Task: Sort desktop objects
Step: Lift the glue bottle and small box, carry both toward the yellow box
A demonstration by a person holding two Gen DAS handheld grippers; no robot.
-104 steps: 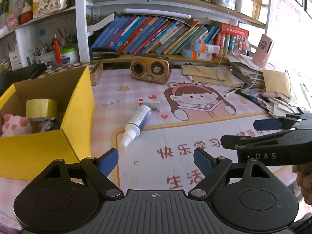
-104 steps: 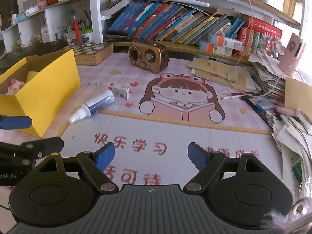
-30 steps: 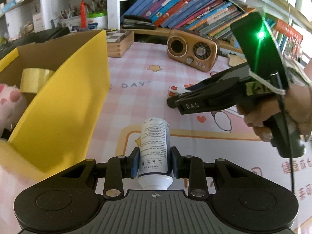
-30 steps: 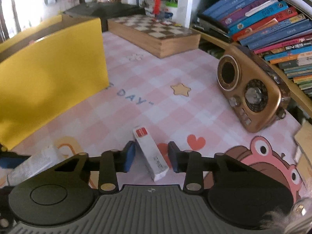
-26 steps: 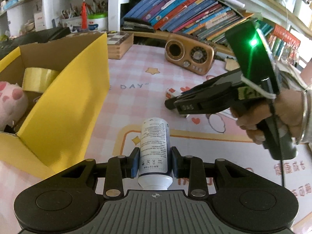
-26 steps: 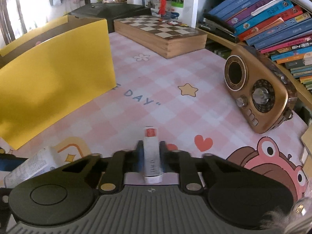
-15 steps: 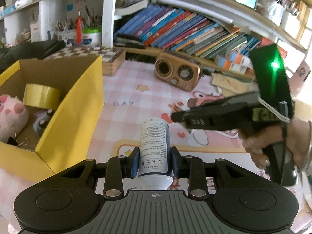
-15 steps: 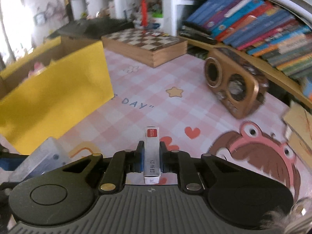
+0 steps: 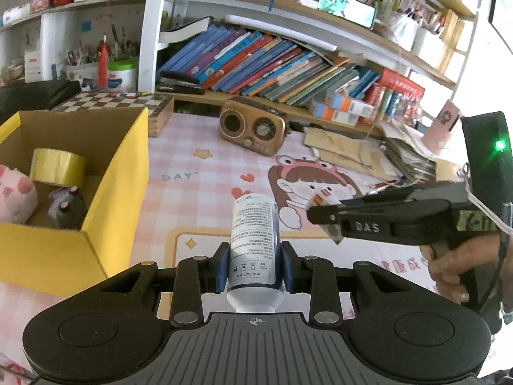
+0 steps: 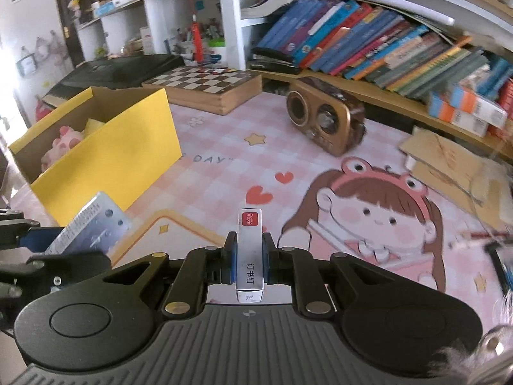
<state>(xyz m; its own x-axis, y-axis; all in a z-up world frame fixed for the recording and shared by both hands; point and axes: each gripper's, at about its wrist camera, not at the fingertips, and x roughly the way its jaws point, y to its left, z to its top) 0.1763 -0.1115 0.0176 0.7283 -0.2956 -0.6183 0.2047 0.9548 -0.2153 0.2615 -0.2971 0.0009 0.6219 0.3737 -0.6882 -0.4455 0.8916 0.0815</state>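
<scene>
My left gripper (image 9: 255, 268) is shut on a white bottle (image 9: 254, 234) with a printed label, held off the pink desk mat (image 9: 198, 173). My right gripper (image 10: 249, 260) is shut on a small grey staple box (image 10: 250, 250) with a red label, also lifted above the mat. In the left wrist view the right gripper (image 9: 323, 221) comes in from the right, in a person's hand (image 9: 455, 266). The yellow cardboard box (image 9: 118, 179) sits at the left, holding a tape roll (image 9: 57, 166), a pink plush (image 9: 12, 192) and a grey toy (image 9: 65, 211). The bottle (image 10: 93, 224) also shows in the right wrist view.
A brown retro radio (image 9: 253, 126) and a wooden chess box (image 10: 208, 88) stand at the back of the mat. Leaning books (image 9: 263, 64) fill the shelf behind. Stacked papers and envelopes (image 9: 368, 150) lie at the right, with pens near them.
My right gripper shut on the staple box and lifted it off the mat. Both grippers rose and pulled back, so more of the desk and the box's inside shows.
</scene>
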